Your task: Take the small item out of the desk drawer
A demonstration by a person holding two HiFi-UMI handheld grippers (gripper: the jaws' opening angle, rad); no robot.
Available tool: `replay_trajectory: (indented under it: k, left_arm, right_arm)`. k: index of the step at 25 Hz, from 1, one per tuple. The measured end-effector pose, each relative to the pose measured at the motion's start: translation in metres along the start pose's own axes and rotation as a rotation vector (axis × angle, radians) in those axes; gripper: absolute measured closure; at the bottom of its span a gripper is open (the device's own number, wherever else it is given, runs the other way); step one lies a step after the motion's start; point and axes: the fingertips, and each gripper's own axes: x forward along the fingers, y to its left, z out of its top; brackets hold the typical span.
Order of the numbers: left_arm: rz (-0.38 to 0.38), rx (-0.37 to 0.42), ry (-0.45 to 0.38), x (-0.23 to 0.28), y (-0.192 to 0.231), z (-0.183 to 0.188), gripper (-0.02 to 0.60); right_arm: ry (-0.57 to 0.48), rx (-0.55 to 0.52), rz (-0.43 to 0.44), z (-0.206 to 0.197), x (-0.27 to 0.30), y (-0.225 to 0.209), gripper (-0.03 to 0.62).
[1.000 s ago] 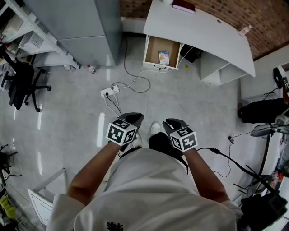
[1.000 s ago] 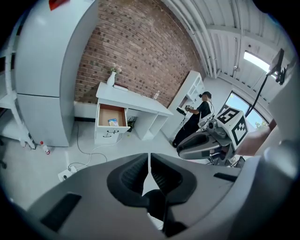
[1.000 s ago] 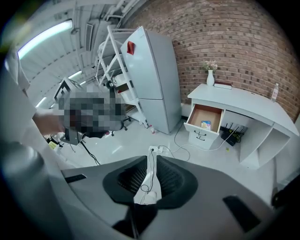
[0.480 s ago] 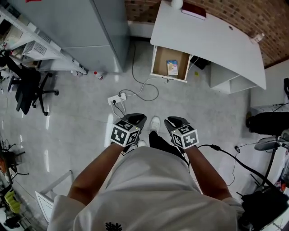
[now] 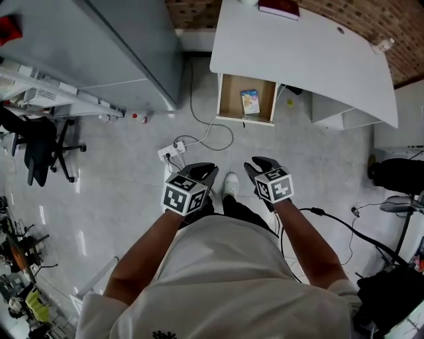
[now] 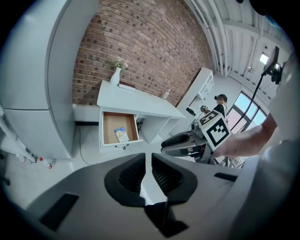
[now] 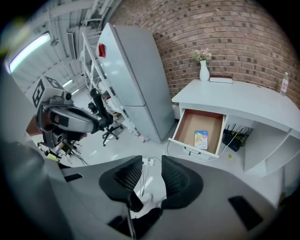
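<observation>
The white desk (image 5: 305,53) has its wooden drawer (image 5: 230,96) pulled open over the floor, well ahead of both grippers. A small colourful packet (image 5: 250,101) lies flat inside it, also visible as the packet (image 6: 121,134) and the packet (image 7: 201,139). My left gripper (image 5: 204,171) is held out at waist height, its jaws a narrow slit apart and empty (image 6: 149,157). My right gripper (image 5: 257,163) is level beside it. Its jaws have just been opening and hold nothing (image 7: 151,161).
A tall grey cabinet (image 5: 126,46) stands left of the desk. A power strip with cables (image 5: 171,151) lies on the floor between me and the drawer. An office chair (image 5: 36,142) is far left. A vase (image 7: 203,70) and a red book (image 5: 278,8) sit on the desk.
The person has walked toward the desk, so the drawer and the power strip now lie closer to both grippers. Both grippers travelled forward together.
</observation>
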Motion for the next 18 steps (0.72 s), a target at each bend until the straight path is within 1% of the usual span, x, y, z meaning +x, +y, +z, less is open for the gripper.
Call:
replay_trajectory:
  k: [2, 4, 6, 9, 12, 14, 16, 18]
  left_arm:
    - [-0.018, 0.005, 0.003, 0.002, 0.014, 0.010, 0.536]
    - [-0.033, 0.004, 0.012, 0.003, 0.034, 0.020, 0.502]
    - [-0.047, 0.013, 0.032, 0.004, 0.053, 0.026, 0.483]
    - [-0.083, 0.057, 0.068, 0.004, 0.075, 0.036, 0.483]
    - [-0.135, 0.114, 0.105, 0.008, 0.093, 0.044, 0.483]
    - [-0.161, 0.146, 0.129, 0.013, 0.106, 0.046, 0.483]
    - [-0.177, 0.165, 0.152, 0.019, 0.117, 0.046, 0.484]
    - [-0.192, 0.160, 0.163, 0.024, 0.121, 0.046, 0.484]
  right_arm:
    - [0.003, 0.031, -0.023, 0.010, 0.015, -0.012, 0.433]
    - [0.011, 0.053, -0.044, 0.022, 0.033, -0.022, 0.413]
    - [0.011, 0.075, -0.071, 0.034, 0.051, -0.030, 0.405]
    - [0.002, 0.121, -0.132, 0.050, 0.076, -0.043, 0.398]
    - [-0.016, 0.157, -0.194, 0.066, 0.102, -0.059, 0.388]
    - [-0.033, 0.169, -0.240, 0.077, 0.120, -0.071, 0.371]
    - [-0.044, 0.169, -0.279, 0.085, 0.136, -0.085, 0.349]
    - [-0.050, 0.161, -0.293, 0.090, 0.152, -0.099, 0.325]
